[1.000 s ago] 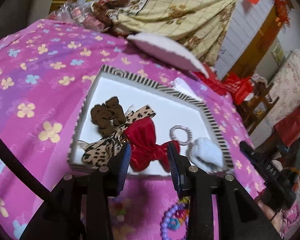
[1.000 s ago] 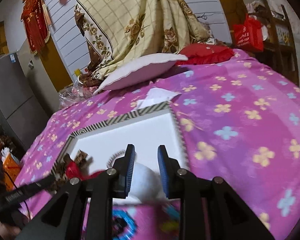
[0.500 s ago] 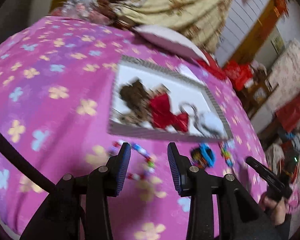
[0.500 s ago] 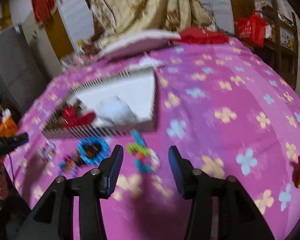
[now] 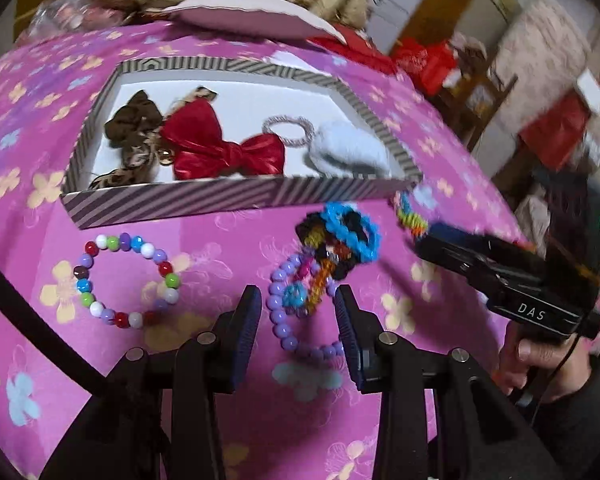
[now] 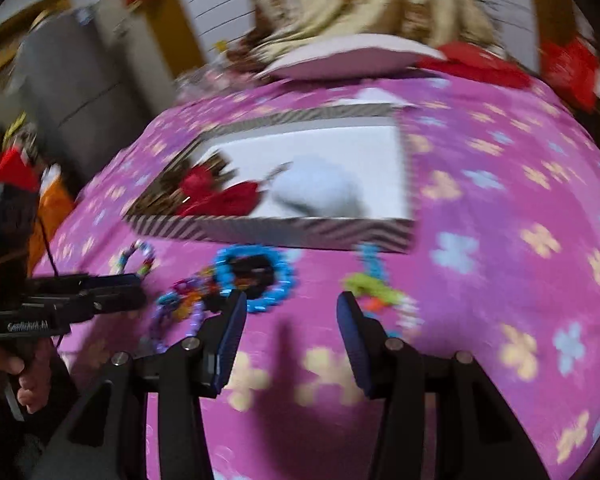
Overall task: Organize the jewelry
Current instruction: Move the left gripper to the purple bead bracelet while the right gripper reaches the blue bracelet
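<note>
While the left gripper (image 5: pixel 296 330) hovers with its jaws apart and nothing clamped, a purple bead bracelet (image 5: pixel 278 320) lies on the pink flowered cover (image 5: pixel 220 248) between its tips. The right gripper (image 6: pixel 288 322) is spread too, empty, its jaws having just been opening over bare cover. Just beyond sit a blue crochet ring (image 5: pixel 352 230) and a multicoloured bead bracelet (image 5: pixel 128 280). Behind them, the striped box (image 5: pixel 220 196) holds a red bow (image 5: pixel 224 146) and a white fluffy piece (image 5: pixel 348 154).
</note>
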A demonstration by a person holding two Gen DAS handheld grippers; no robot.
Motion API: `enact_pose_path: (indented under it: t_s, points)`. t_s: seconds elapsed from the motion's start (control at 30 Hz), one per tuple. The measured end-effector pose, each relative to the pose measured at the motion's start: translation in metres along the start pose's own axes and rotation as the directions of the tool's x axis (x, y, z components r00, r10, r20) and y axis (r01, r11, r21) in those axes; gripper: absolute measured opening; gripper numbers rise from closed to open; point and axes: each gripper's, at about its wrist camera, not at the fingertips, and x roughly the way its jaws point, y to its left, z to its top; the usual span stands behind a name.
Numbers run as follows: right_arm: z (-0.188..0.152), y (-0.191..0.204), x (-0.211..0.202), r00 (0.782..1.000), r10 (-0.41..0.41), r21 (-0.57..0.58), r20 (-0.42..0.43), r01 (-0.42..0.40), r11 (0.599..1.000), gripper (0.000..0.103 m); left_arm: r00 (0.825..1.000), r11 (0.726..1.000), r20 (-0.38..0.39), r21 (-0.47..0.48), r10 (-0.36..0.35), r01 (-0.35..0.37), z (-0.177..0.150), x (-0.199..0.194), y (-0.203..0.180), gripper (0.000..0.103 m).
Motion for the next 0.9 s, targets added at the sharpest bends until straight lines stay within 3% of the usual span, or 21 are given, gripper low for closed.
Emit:
enact_pose_path:
  t_s: [0.1, 0.17, 0.47, 0.67, 0.9]
  points:
    - [0.005, 0.024, 0.017, 0.999, 0.033, -0.087, -0.028, -0.035, 0.996, 0.046, 0.999, 1.000, -0.033, 0.014, 0.017, -0.017, -0.002, 0.005, -0.003, 0.025]
    - [0.008, 0.036, 0.029, 0.999, 0.018, -0.140, -0.045, -0.025, 0.990, 0.033, 0.999, 1.000, -0.040, 0.009, 0.025, -0.025, -0.004, 0.006, -0.002, 0.025]
    - [0.007, 0.035, 0.046, 0.994, -0.035, -0.129, -0.100, 0.022, 0.991, 0.009, 0.997, 0.999, -0.068, 0.028, 0.044, -0.042, -0.008, 0.011, -0.004, 0.025]
    - [0.012, 0.013, 0.003, 0.996, 0.081, 0.013, 0.042, -0.082, 0.997, 0.009, 0.998, 0.999, -0.052, 0.041, 0.018, -0.016, -0.003, 0.012, -0.008, 0.025]
    - [0.018, -0.018, -0.029, 0.972, 0.099, 0.173, 0.214, -0.137, 0.975, 0.009, 0.999, 0.995, -0.032, 0.096, 0.035, -0.031, 0.001, 0.026, -0.018, 0.020]
